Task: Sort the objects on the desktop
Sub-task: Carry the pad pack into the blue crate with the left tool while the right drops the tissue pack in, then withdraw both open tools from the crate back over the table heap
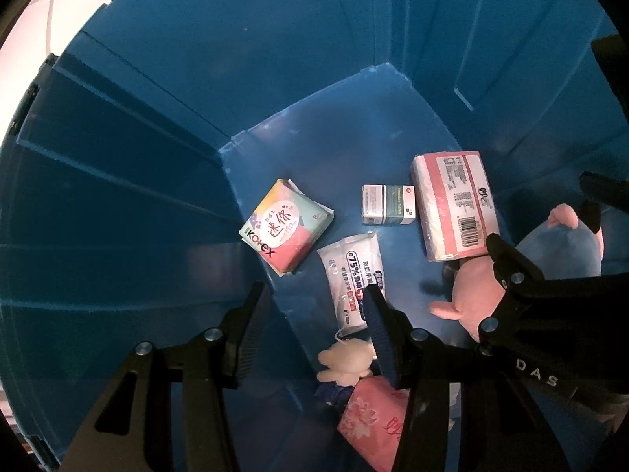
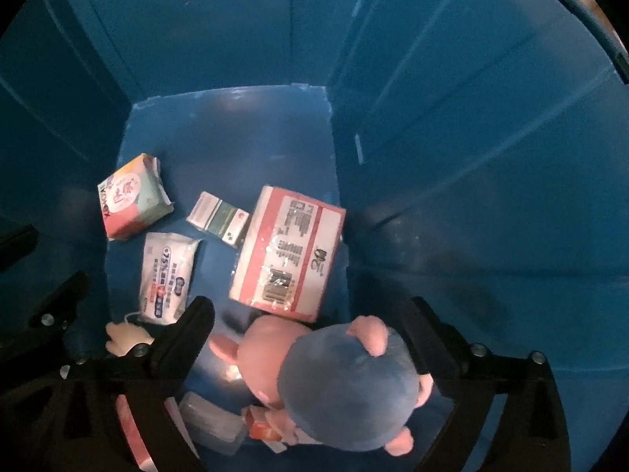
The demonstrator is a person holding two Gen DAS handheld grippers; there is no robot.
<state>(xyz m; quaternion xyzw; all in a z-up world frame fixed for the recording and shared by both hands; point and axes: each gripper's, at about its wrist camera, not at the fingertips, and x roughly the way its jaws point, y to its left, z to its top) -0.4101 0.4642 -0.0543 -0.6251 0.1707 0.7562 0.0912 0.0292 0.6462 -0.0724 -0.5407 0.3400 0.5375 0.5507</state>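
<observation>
Bin: deep blue plastic bin (image 2: 236, 129), ribbed walls.
On its floor: Kotex pack (image 2: 131, 202), wipes packet (image 2: 167, 275), small box (image 2: 218, 218), tissue pack (image 2: 287, 251), plush toy (image 2: 338, 385).

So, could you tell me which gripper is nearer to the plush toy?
Right. The right gripper hangs open directly over the plush toy, its fingers either side of it. The left gripper hangs off to one side, above the wipes pack.

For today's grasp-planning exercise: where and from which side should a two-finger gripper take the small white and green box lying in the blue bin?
Grip the small box across its narrow width, coming from above. It lies flat on the bin floor with its long edges exposed and some bare floor along each.
</observation>
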